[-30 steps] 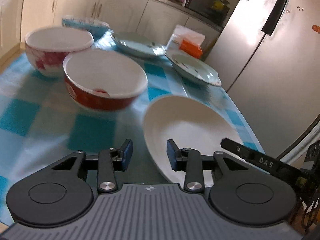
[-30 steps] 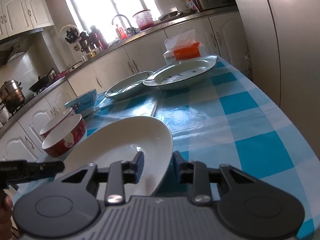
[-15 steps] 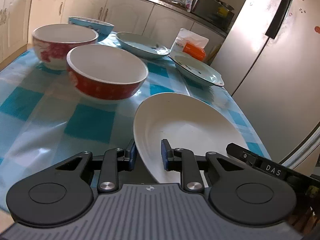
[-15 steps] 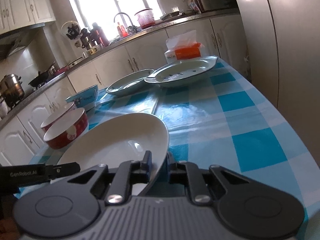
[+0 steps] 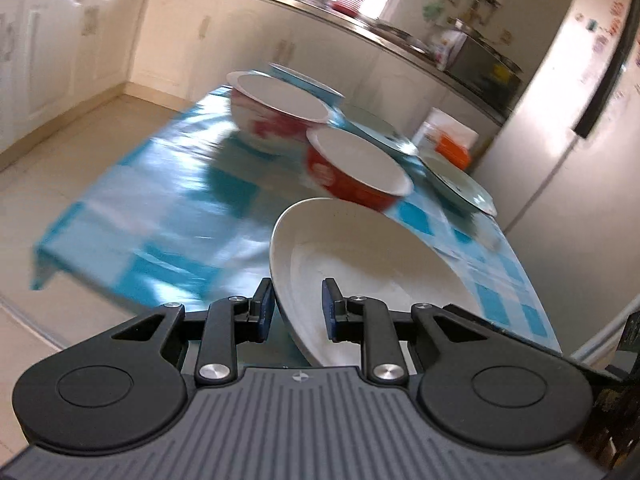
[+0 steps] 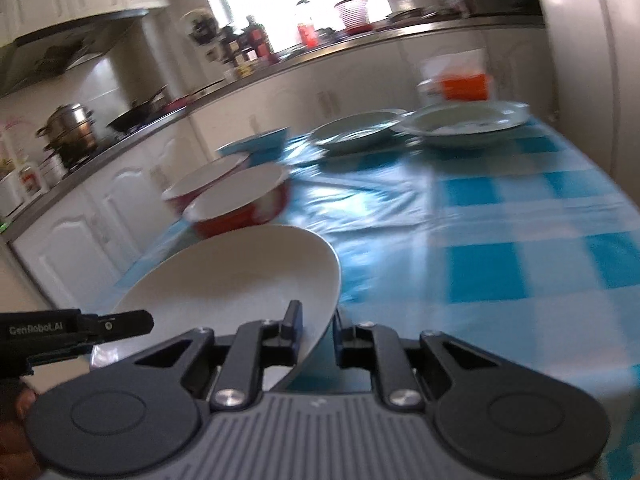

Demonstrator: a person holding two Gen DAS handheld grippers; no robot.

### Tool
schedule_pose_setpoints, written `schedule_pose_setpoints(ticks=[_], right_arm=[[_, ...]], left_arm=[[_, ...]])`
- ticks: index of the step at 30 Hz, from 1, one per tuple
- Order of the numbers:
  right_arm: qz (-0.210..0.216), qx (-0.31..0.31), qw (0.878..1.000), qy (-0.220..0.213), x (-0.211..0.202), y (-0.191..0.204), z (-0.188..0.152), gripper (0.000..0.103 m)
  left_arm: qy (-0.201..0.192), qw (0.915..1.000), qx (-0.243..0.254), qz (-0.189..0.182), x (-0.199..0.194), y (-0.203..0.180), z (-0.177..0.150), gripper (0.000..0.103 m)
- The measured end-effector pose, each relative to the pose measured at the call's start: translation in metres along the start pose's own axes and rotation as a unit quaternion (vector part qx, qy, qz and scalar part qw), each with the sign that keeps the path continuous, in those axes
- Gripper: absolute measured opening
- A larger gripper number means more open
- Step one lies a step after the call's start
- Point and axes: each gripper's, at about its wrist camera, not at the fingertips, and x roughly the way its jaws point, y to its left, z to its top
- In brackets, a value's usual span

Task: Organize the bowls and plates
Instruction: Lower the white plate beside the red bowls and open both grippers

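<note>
1. Left wrist view: the left gripper has its jaws closed most of the way onto the near rim of the plain white, shallow ceramic plate, one blue pad outside the rim and one inside the well. The plate is tilted and appears lifted off the blue-and-white checked plastic tablecloth. The grip takes only the rim's edge, so glazed ceramic could slide out if the hand swings or rolls.

2. Same view: the red ceramic bowl with a white inside sits just past the plate's far rim. Pushing the plate forward while it is this low could knock that bowl, or chip either piece. Behind it stands a white bowl with red flowers, with a blue bowl behind that.

3. Right wrist view: the right gripper is almost shut on the plate's opposite rim, again only at the edge. With both tongs on one plate, any mismatch between the two hands would twist it and could pry a rim free.

4. Same view: two pale green shallow plates lie at the far end near an orange-and-white tissue pack. If those are the stacking spot, the carry crosses much of the table, and a tilted plate set down hard could clatter or crack.
</note>
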Motion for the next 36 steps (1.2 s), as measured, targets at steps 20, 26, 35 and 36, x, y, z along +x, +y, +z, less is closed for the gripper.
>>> schedule_pose_setpoints(ticks=[20,26,35,36], right_arm=[[0.032,-0.032,0.999,0.018,0.089,0.075,0.024,0.015],[0.02,-0.02,1.0,0.013,0.092,0.066,0.027,0.015],[0.003,0.0,1.0,0.005,0.088,0.048,0.032,0.014],[0.002,0.001,1.0,0.005,0.088,0.047,0.032,0.014]], left_arm=[[-0.037,0.9953,-0.036,0.082,0.032,0.061,0.04,0.025],[-0.034,0.9959,-0.024,0.08,0.041,0.056,0.041,0.026],[-0.027,0.9967,-0.004,0.077,0.05,0.036,0.039,0.034],[-0.027,0.9966,-0.004,0.078,0.051,0.035,0.04,0.035]])
